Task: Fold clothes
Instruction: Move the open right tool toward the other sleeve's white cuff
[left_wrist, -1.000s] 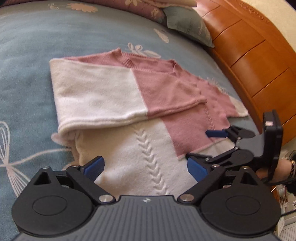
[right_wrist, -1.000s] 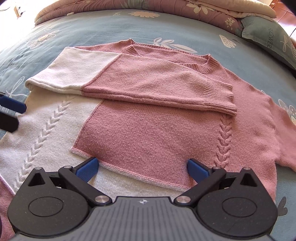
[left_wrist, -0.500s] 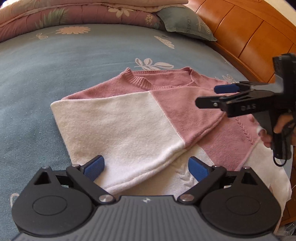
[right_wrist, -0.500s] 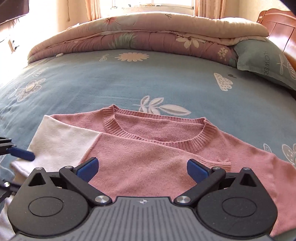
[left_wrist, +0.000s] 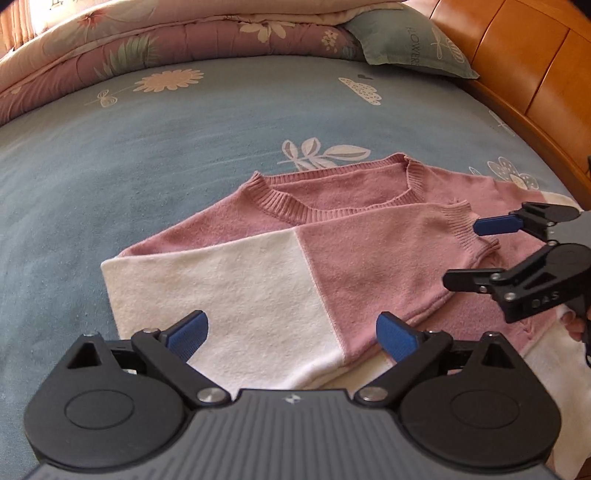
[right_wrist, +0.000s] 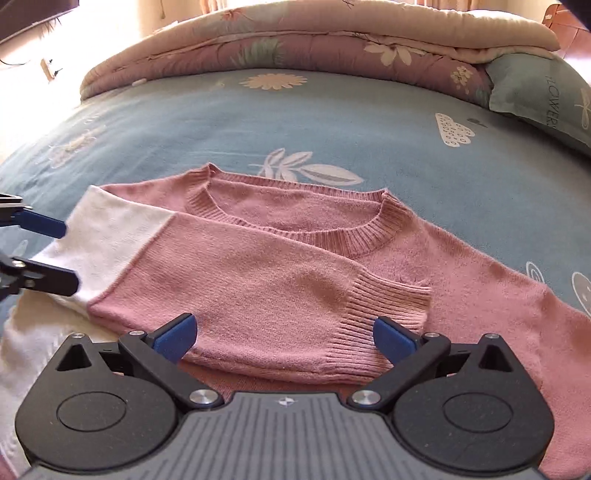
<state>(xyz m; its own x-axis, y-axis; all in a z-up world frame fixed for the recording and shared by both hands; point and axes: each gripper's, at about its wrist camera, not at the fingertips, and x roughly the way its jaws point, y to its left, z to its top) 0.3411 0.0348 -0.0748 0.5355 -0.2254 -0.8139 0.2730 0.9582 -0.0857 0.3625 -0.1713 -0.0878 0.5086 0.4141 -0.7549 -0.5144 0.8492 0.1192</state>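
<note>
A pink and white knit sweater (left_wrist: 332, 229) lies flat on the blue bed, neck away from me, one sleeve folded across its chest. My left gripper (left_wrist: 291, 332) is open and empty, low over the white part of the folded sleeve (left_wrist: 229, 288). My right gripper (right_wrist: 282, 332) is open and empty, just above the sleeve's ribbed cuff (right_wrist: 376, 306). The right gripper also shows in the left wrist view (left_wrist: 476, 251), open beside the cuff. The left gripper shows at the left edge of the right wrist view (right_wrist: 55, 254). The sweater's other sleeve (right_wrist: 498, 295) stretches out to the right.
The blue floral bedsheet (left_wrist: 147, 155) spreads around the sweater. A rolled pink quilt (right_wrist: 295, 44) and a green pillow (left_wrist: 406, 40) lie at the far end. A wooden headboard (left_wrist: 535, 74) runs along the right side.
Both grippers have moved from the sweater's hem up toward the folded sleeve and neck. Both stay open. The sweater has not moved.
</note>
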